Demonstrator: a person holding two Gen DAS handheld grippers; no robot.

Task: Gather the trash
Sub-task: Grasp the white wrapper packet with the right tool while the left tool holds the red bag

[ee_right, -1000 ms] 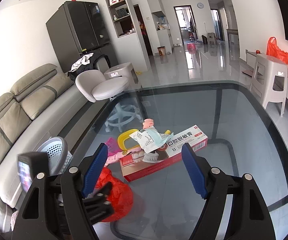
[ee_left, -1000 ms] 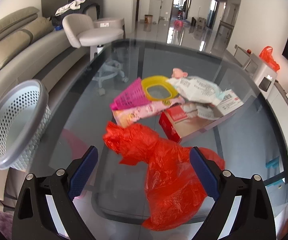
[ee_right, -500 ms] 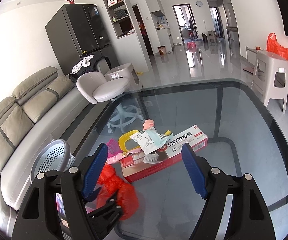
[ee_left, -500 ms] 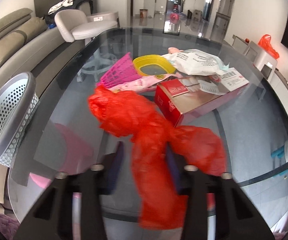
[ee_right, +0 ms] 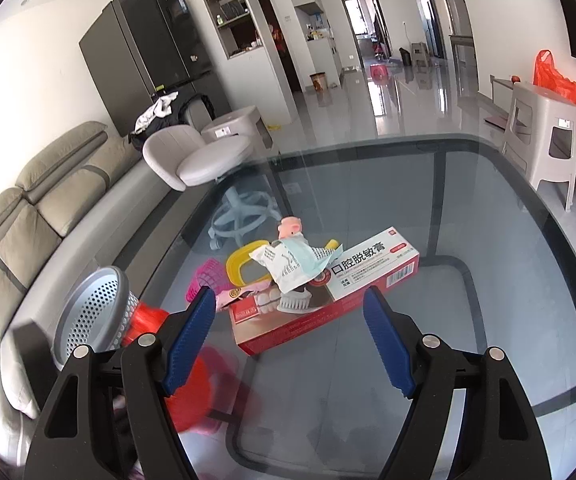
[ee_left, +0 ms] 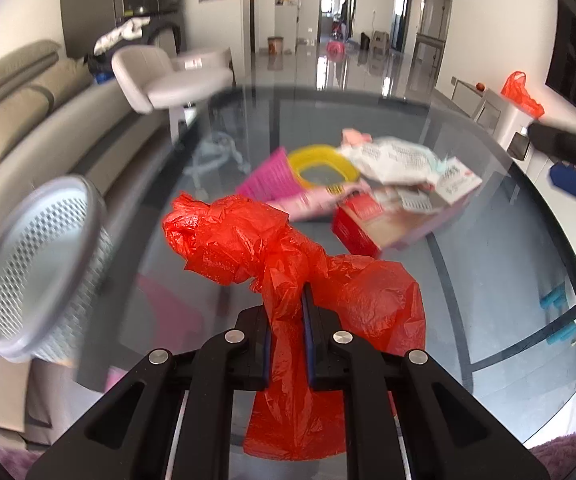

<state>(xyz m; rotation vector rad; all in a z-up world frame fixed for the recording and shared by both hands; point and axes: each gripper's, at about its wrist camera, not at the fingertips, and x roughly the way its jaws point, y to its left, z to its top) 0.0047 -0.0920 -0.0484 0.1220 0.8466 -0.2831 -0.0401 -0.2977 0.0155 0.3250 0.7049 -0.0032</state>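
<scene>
Far left, beside the sofa [ee_right: 47, 208], a grey perforated bin [ee_left: 35, 268] stands off the edge of the glass table [ee_left: 488, 280], its mouth tipped toward the table. It looks blurred in the left wrist view.

Next along, the left gripper [ee_left: 285, 332] has its two blue-padded fingers pressed together on a crumpled red bag [ee_left: 247, 240]. The plastic is pinched into a narrow neck between the pads; one wad bunches up above and left of the fingers, another billows to the right, and a loose tail hangs down below them. From the right wrist view the same bag [ee_right: 147, 316] shows only as a red smear next to the bin [ee_right: 95, 312], partly behind the right gripper's left finger.

Past the bag, near the middle of the table, lies the rest of the heap: a pink basket [ee_left: 267, 180] on its side, a yellow ring-shaped lid [ee_left: 324, 164] touching it, a pink wrapper [ee_left: 308, 204] in front of both, and a long red-and-white toothpaste box [ee_right: 328, 296]. A white packet [ee_right: 288, 268] lies across the box, with a small pink figure [ee_right: 290, 228] just behind it and a brush head [ee_right: 294, 300] on the box's near part.

The right gripper [ee_right: 288, 336] hangs over the near part of the table with its fingers spread wide, nothing between them, the box lying beyond the tips.
</scene>
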